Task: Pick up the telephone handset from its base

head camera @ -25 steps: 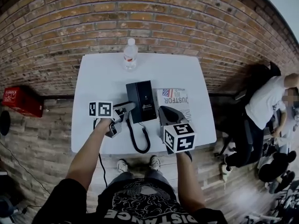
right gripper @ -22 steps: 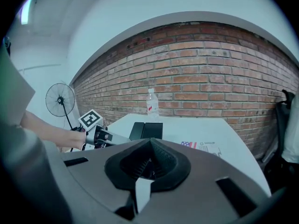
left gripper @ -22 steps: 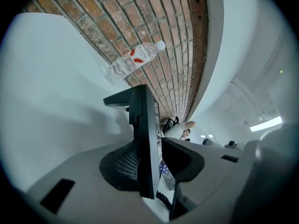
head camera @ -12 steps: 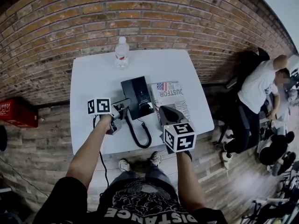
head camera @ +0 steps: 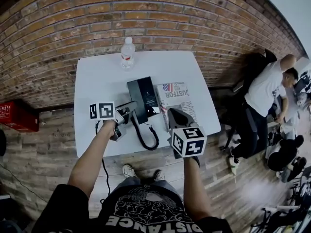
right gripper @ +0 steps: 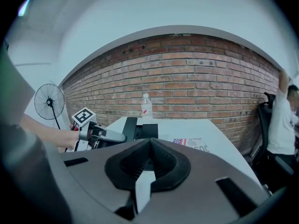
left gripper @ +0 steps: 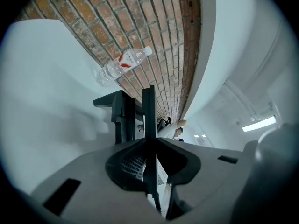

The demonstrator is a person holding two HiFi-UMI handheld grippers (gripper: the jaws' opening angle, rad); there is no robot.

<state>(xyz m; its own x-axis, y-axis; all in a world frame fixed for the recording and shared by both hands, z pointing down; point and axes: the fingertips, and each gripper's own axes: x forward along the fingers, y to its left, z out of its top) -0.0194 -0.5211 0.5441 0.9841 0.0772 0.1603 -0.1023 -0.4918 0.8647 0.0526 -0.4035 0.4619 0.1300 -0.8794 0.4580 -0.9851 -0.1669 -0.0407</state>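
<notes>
The white desk (head camera: 97,81) stands against a brick wall and carries everything. The black telephone base (head camera: 145,95) sits near its middle, angled a little, within easy reach of both arms. A magazine (head camera: 179,97) lies flat just beside the base, toward the right edge. A plastic water bottle (head camera: 128,53) stands upright at the far edge, well apart from the work.

The telephone handset (left gripper: 148,111) is at the base's left side. It shows in the left gripper view as a thin dark bar seen edge-on. The left gripper (left gripper: 148,141) has its tongs drawn narrow on that bar, one pad on each flat side. The tool is rolled onto its side, likely so the tongs span the handset's slim dimension. I cannot tell whether the handset has cleared its cradle. The coiled cord (head camera: 146,141) loops slack toward the near edge, so it should allow a lift without dragging the base.

The right gripper (right gripper: 149,141) hovers over the near-right part of the desk with its tongs pressed together on nothing. It is probably held there to keep out of the way, or to steady the base if needed.
</notes>
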